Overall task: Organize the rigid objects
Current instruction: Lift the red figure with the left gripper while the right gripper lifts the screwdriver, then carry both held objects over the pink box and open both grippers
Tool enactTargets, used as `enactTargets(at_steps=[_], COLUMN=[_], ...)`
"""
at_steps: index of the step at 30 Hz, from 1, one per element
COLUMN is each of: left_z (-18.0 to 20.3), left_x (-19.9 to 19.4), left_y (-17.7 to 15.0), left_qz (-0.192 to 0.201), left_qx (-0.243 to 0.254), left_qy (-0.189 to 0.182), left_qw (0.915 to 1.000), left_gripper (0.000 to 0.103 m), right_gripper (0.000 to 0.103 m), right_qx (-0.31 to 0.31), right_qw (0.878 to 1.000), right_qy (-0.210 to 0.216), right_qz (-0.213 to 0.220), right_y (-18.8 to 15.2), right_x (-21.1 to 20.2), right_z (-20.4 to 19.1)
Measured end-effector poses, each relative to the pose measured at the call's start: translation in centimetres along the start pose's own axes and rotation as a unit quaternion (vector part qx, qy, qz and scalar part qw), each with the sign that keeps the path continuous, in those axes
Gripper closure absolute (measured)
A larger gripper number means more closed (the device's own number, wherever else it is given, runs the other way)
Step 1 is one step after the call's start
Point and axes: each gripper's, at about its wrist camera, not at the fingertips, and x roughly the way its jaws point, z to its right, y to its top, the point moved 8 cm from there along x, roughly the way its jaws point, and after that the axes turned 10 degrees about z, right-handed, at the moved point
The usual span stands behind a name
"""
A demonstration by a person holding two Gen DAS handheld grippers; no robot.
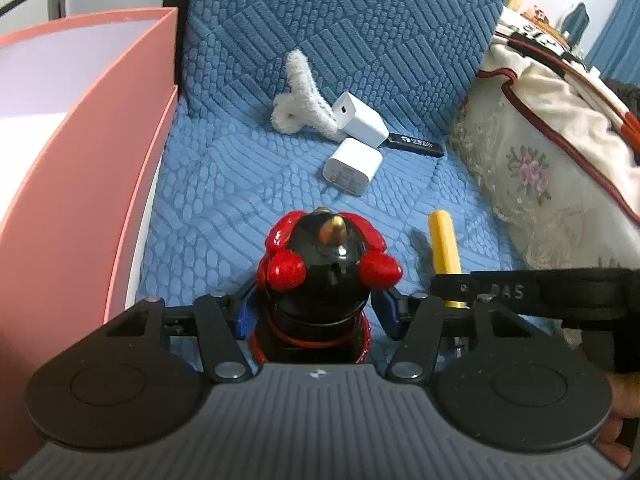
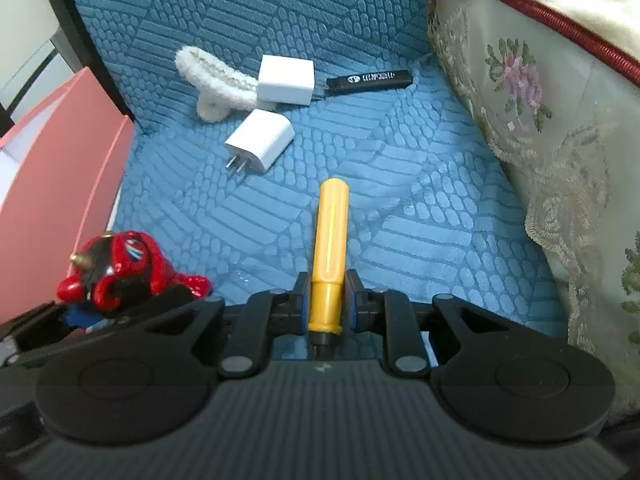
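Left claw (image 1: 316,316): blue-padded fingers clamped on either side of a glossy figurine (image 1: 320,264), held nearest the camera. Figurine is hard, moulded, black rounded body with red lumpy arms and fists, a small brass-coloured nub on top, thin red ring low on the body. In the right wrist view the same figurine (image 2: 120,276) sits at lower left, showing a red head with a striped patch.

Right claw (image 2: 328,300): fingers closed on a yellow cylinder (image 2: 330,248), smooth and shiny, rounded far end, slight step partway along, dark tip at the near end. It points forward, away from the camera. From the left wrist view the cylinder (image 1: 444,248) stands just right of the figurine.

Beneath both: blue sofa cushion (image 2: 400,200), textured fabric with raised oblong blocks.

Farther on the cushion: white charger (image 2: 260,142), matte cube, two metal prongs toward the camera. Beyond it a second white charger (image 2: 286,80), touching a fluffy white fabric loop (image 2: 216,80) on its left. Just right, a flat black stick (image 2: 368,78) with white print.

Left edge: pink box (image 1: 80,152), rigid smooth walls, pale interior. Right edge: cream floral lace cover (image 2: 540,120) with red piping.
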Motion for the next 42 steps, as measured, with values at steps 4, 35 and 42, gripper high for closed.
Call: enactTargets(at_steps=[4,35,42], left_z=[0.2,-3.3,-6.6], left_x=[-0.9,-13.4,-17.1], left_y=[0.6,12.7,17.3], left_qz=[0.000,0.064,0.098], left_qx=[-0.005,-0.017,-0.023], left_qy=[-0.013,-0.055,-0.040], left_qw=[0.9999,0.9963,0.9942], left_gripper=[0.040,0.040,0.040], right_gripper=[0.082,0.082,0.082], right_qx=[0.002,-0.065,-0.084], right_qw=[1.000,0.988,0.981], right_qy=[0.013,0.086,0.123], right_qz=[0.017,0.109,0.127], right_y=[0.6,9.3,12.0], right_x=[-1.6,-13.3,-15.2], right_z=[0.1,-9.8,-15.0])
